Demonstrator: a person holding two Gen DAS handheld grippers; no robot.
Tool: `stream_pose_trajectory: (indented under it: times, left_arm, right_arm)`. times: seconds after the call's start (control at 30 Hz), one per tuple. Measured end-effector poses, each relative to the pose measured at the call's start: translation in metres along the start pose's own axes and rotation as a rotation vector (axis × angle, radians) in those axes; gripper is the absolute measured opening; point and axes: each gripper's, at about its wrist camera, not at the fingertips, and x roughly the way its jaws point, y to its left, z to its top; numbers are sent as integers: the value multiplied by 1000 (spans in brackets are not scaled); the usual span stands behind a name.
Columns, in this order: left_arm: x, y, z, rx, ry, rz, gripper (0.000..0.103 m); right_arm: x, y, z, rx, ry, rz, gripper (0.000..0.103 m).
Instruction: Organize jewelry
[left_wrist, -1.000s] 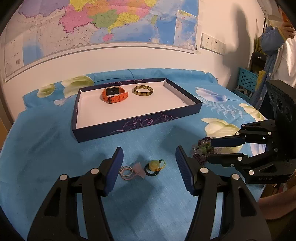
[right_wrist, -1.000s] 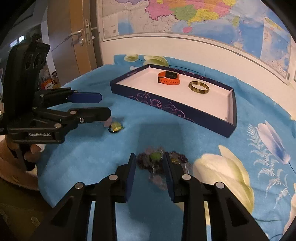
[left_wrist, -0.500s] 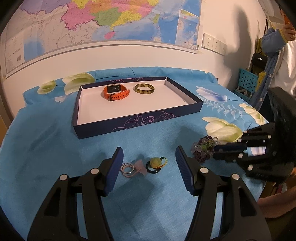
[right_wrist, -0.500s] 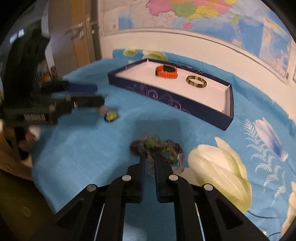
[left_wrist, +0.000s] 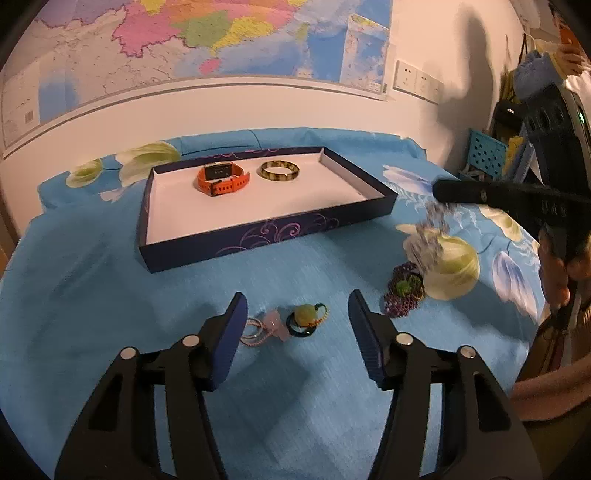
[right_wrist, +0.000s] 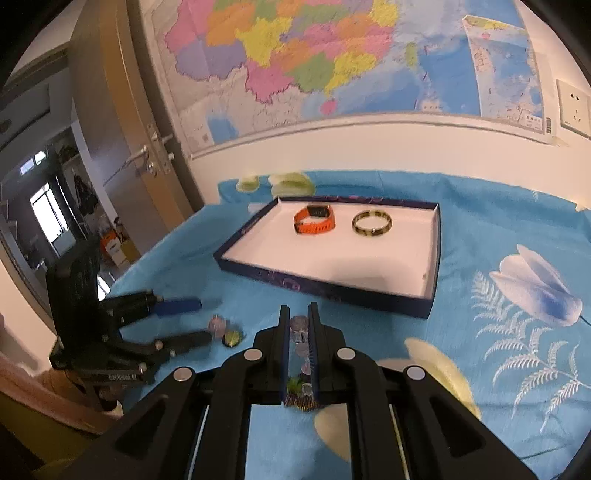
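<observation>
On the left, the left gripper is held with its jaws apart over the small charm on the blue cloth, nothing gripped. To the right, the beaded bracelet is clamped in the right gripper, partly lifted. The transfer step is judged in hand; carrying to the tray beside the orange watch is called for.
</observation>
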Motion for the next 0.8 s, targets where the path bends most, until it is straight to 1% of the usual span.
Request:
stream_pose_trajectory:
  times: [0.2, 0.33, 0.53, 0.6, 0.67, 0.73, 0.77, 0.8]
  left_arm:
    - [6, -2, -4, 24, 31, -17, 49]
    - [8, -1, -3, 23, 36, -19, 49]
    - [11, 15, 1, 0, 51, 35, 44]
    - [15, 21, 2, -3, 77, 51, 42]
    - [18, 23, 1, -3, 97, 53, 41]
    - [22, 23, 1, 7, 116, 53, 39]
    - [24, 22, 1, 15, 128, 62, 34]
    - [27, 20, 1, 25, 139, 71, 33]
  right_arm:
    - [-1, -5, 11, 25, -39, 2, 8]
    - [8, -9, 9, 38, -26, 5, 8]
    - [16, -12, 2, 58, -5, 19, 8]
    - [19, -13, 0, 63, 0, 24, 8]
    - [20, -13, -1, 63, 4, 29, 8]
    - [22, -13, -2, 62, 9, 32, 8]
    - [23, -12, -2, 62, 12, 32, 8]
    - [24, -12, -3, 63, 14, 32, 8]
